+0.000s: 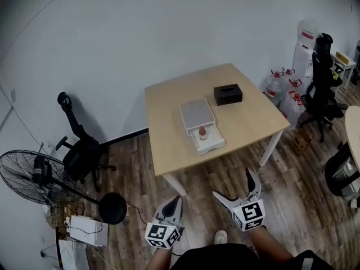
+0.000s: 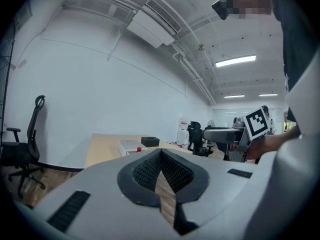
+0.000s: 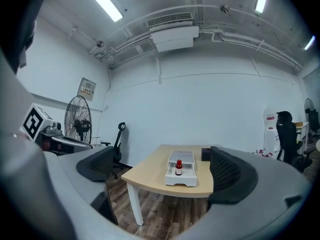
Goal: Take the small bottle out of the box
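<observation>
**Small bottle: light, smooth, easy to topple; still in the box, far ahead of both grippers**

The small bottle (image 3: pixel 178 168) stands upright in the open front compartment of the white box (image 1: pixel 211 145), on the wooden table (image 1: pixel 166 122). It has a red cap and a dark body. It lies well ahead of both grippers, across a stretch of floor, and neither is near it. In the right gripper view it sits framed between that gripper's jaws, but a long way off.

The right gripper (image 1: pixel 233 183) has its jaws spread wide with nothing between them. The left gripper (image 1: pixel 178 198) has its jaws closed tip to tip, holding nothing.

The bottle looks rigid and very light, probably with a slick, rounded wall, so a pinch that lands off centre could squirt it sideways or knock it over. Whether it is glass or plastic cannot be told, so a gentle squeeze is wiser. The best hold is likely across the body just under the cap, coming from above, since the compartment walls stand close beside it. The box itself may be light enough to slide.
</observation>
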